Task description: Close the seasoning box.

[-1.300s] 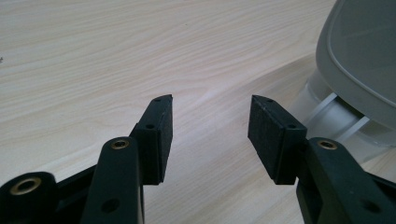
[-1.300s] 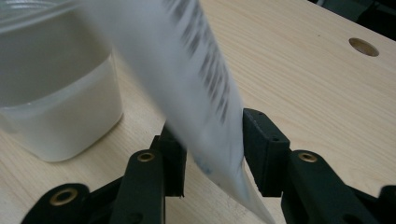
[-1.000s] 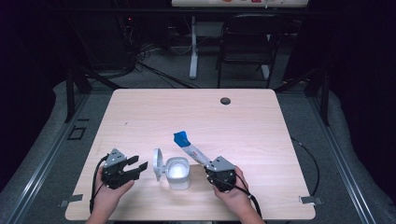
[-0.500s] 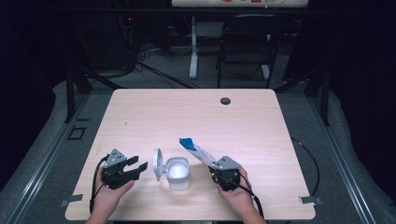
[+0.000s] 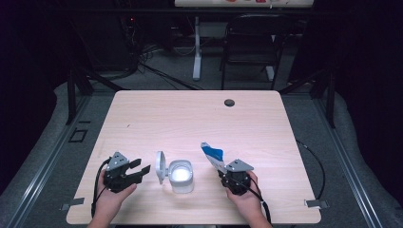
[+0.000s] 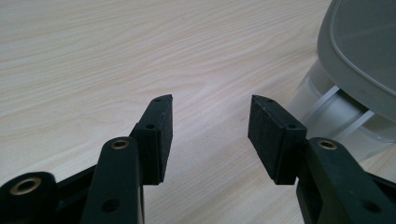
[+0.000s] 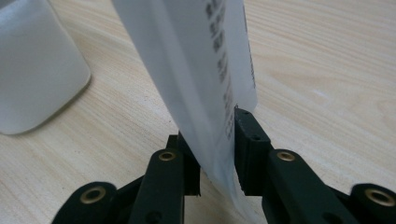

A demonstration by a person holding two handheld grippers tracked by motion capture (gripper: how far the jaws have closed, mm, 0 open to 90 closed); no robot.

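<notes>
A white square container stands near the table's front edge with its grey hinged lid flipped open to the left. My left gripper rests just left of the lid, open, with nothing between its pads; the lid sits close on its right. My right gripper is right of the container, shut on a blue and white pouch that sticks up and leans left. The pouch sits between the jaws, which have just been opening slightly. The container lies off to the left.
The light wooden table has a small dark cable hole near its far edge. A chair and a desk leg stand on the floor beyond the table. Cables trail from both grippers toward the front corners.
My right gripper has carried the pouch to the right, away from the container. The left gripper and the container have stayed put.
</notes>
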